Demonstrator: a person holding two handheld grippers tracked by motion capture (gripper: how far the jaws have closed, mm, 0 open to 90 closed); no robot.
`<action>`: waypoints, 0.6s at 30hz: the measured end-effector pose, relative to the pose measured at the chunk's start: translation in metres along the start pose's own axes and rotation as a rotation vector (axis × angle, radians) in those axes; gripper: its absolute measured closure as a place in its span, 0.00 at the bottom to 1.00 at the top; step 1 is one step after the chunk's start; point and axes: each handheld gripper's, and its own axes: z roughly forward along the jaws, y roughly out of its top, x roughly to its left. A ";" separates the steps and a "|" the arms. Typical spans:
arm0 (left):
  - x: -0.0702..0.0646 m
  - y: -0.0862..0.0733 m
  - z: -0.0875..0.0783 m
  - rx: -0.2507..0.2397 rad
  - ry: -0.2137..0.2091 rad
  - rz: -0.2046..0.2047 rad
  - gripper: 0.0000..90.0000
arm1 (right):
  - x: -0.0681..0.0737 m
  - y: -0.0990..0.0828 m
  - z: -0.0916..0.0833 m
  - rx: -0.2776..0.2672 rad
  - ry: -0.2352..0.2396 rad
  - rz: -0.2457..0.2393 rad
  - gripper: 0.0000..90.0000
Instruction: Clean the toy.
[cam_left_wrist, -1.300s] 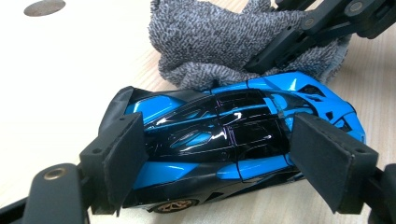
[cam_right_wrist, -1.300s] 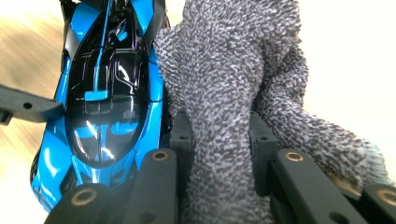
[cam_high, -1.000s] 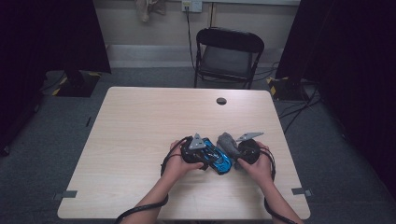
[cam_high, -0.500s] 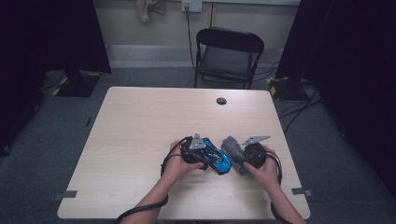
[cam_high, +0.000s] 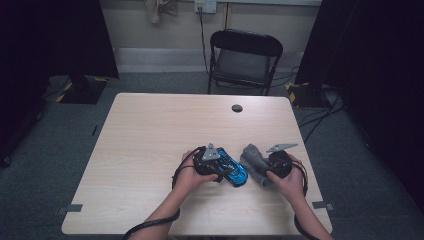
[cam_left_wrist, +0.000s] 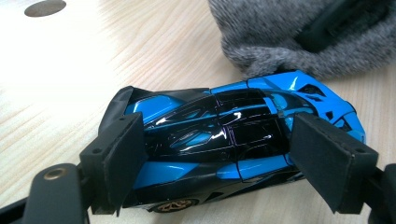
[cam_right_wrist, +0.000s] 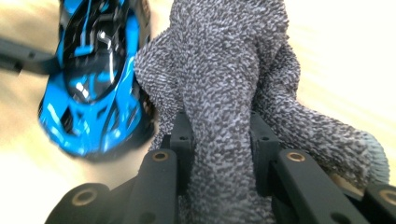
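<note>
Lying car (cam_high: 231, 168), long axis between jaws

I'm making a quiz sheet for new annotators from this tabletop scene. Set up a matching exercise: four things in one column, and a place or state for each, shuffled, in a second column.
Things:
1. toy car
2. grey cloth
3. folding chair
4. round hole

Places or states:
A. behind the table's far edge, on the floor
B. pinched in the right gripper
C. between the left gripper's jaws
D. in the tabletop near its far edge

Pairs: 1-C, 2-B, 3-A, 4-D
</note>
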 end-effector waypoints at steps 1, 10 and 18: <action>0.000 0.000 0.000 0.000 0.000 0.000 0.21 | -0.001 0.003 0.001 0.000 -0.008 -0.001 0.78; 0.000 -0.001 0.000 -0.009 -0.003 -0.001 0.21 | 0.000 0.035 0.010 -0.031 -0.036 -0.007 0.78; -0.001 -0.001 0.000 -0.010 -0.002 0.000 0.21 | 0.002 0.063 0.029 -0.032 -0.036 -0.012 0.78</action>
